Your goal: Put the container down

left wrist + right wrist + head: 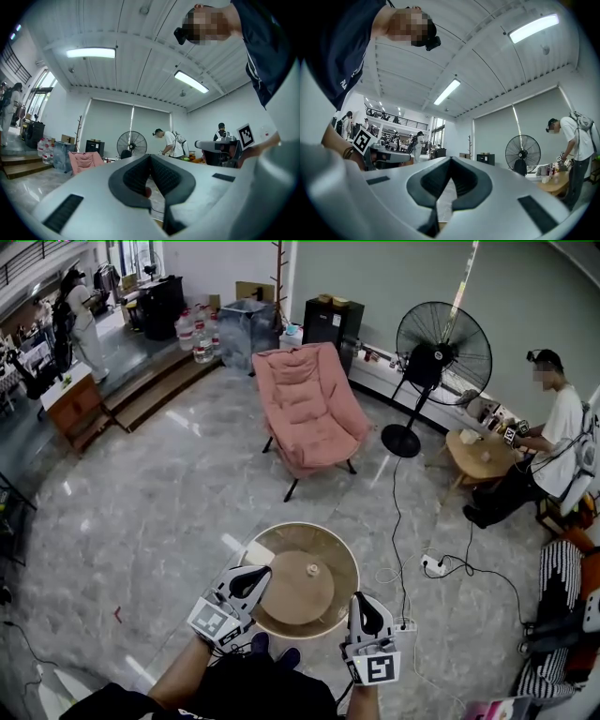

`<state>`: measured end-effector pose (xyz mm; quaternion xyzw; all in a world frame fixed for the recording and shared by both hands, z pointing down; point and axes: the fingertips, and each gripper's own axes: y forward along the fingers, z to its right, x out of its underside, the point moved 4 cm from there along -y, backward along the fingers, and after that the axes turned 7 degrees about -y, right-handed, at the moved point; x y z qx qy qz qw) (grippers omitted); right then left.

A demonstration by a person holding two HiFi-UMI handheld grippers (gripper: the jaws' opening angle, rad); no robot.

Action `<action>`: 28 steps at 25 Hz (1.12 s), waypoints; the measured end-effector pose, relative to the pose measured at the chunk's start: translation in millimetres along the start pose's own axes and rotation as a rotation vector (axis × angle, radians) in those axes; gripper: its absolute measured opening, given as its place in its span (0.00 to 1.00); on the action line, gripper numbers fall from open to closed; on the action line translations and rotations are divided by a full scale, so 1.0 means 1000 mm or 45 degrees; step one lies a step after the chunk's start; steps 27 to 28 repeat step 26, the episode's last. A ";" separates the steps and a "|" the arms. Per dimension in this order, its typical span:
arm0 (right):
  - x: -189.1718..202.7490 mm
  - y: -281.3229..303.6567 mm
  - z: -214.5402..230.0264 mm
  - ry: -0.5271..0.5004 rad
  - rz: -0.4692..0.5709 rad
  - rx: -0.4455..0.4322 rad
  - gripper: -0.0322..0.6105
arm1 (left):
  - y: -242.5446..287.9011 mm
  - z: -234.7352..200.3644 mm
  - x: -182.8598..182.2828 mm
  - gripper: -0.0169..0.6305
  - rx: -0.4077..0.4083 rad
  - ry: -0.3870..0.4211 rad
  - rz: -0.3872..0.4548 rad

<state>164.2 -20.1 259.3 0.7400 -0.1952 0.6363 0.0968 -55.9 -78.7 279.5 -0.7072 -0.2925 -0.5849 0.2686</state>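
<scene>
Round wooden container (302,579) hangs over the marble floor (141,521), right in front of the person. The left tongs (255,579) are pinching its near-left rim and the right tongs (360,604) are clamped tight on the near-right rim, with the pink chair (309,409) well beyond

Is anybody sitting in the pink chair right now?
No, the pink chair has nobody on its seat, and the seated person is beside the small table.

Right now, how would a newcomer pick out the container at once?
Find the pink chair mid-floor, then look nearer the camera. The container is the round tan bowl between the left tool and right tool; only it has a knobbed disc inside.
</scene>
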 end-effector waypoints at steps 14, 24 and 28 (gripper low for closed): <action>0.012 -0.012 -0.007 0.010 -0.056 0.001 0.09 | -0.010 0.012 0.005 0.07 0.016 0.021 -0.022; 0.009 -0.007 -0.016 0.025 -0.077 -0.022 0.09 | -0.014 0.007 0.002 0.07 0.024 0.014 -0.019; 0.008 -0.008 -0.017 0.029 -0.082 -0.022 0.09 | -0.017 0.008 0.001 0.07 0.025 0.017 -0.016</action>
